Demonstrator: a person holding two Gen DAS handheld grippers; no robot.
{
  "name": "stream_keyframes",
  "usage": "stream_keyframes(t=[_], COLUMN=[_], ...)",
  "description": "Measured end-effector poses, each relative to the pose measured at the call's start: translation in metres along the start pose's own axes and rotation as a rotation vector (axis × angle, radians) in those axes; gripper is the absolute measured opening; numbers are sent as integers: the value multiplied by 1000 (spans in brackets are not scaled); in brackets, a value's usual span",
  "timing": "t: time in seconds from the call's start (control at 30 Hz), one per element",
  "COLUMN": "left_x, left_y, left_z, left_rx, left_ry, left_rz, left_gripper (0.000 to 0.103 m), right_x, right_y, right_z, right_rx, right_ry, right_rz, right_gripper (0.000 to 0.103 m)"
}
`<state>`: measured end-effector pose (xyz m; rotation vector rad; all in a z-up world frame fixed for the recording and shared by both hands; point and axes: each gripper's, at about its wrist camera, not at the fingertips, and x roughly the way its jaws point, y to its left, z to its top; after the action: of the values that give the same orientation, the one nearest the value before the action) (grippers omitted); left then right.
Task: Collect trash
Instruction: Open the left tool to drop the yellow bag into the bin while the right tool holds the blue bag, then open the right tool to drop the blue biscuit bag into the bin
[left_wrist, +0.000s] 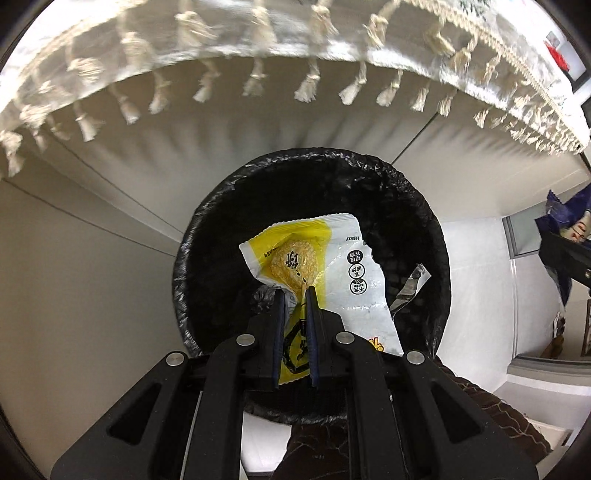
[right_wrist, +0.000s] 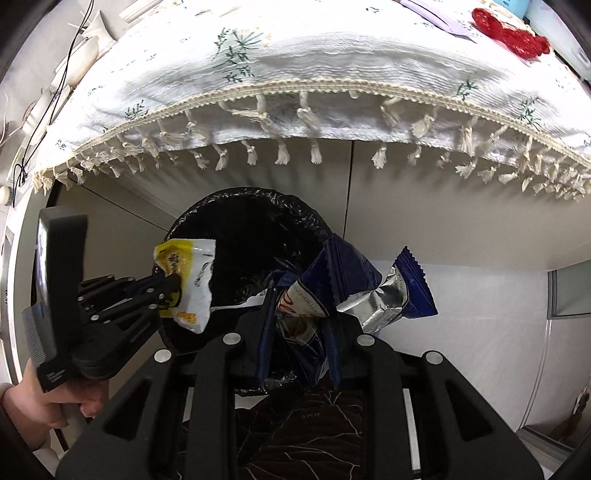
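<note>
My left gripper (left_wrist: 295, 291) is shut on a yellow and white snack wrapper (left_wrist: 351, 266) and holds it over the mouth of a round bin lined with a black bag (left_wrist: 424, 206). A silver scrap (left_wrist: 408, 291) lies inside the bin. From the right wrist view, the same left gripper (right_wrist: 173, 284) and yellow wrapper (right_wrist: 195, 280) hang over the bin's (right_wrist: 251, 214) left rim. My right gripper (right_wrist: 299, 295) is shut on a crumpled dark blue and silver wrapper (right_wrist: 351, 280), just right of the bin opening. That blue wrapper (left_wrist: 569, 225) shows at the right edge of the left wrist view.
A table under a white floral cloth with tassels (right_wrist: 295, 110) overhangs the bin from behind. A red mesh item (right_wrist: 509, 33) lies on the cloth at the far right. White cabinet panels (left_wrist: 110, 221) stand behind the bin. A hand (right_wrist: 40, 395) grips the left tool's handle.
</note>
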<state>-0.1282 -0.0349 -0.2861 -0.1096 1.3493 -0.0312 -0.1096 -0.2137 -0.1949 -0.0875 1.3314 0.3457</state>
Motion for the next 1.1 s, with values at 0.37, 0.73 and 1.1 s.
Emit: stream_keyframes(t=[0.37,0.73,1.1], left_x=[28,-12,-53], left_y=[-23,-6,21], left_z=[4,0,-7], left_rx=[54,-2,-73], left_ry=[16,-75,-135], left_rz=[6,-10,-7], left_gripper=[17,86,97], right_x=[0,10,46], right_y=[-4,1,24], right_z=[0,1,12], right_rx=[12,13,-28], right_ry=[3,16,41], right_rz=[-5,5,37], right_gripper=[23,23,23])
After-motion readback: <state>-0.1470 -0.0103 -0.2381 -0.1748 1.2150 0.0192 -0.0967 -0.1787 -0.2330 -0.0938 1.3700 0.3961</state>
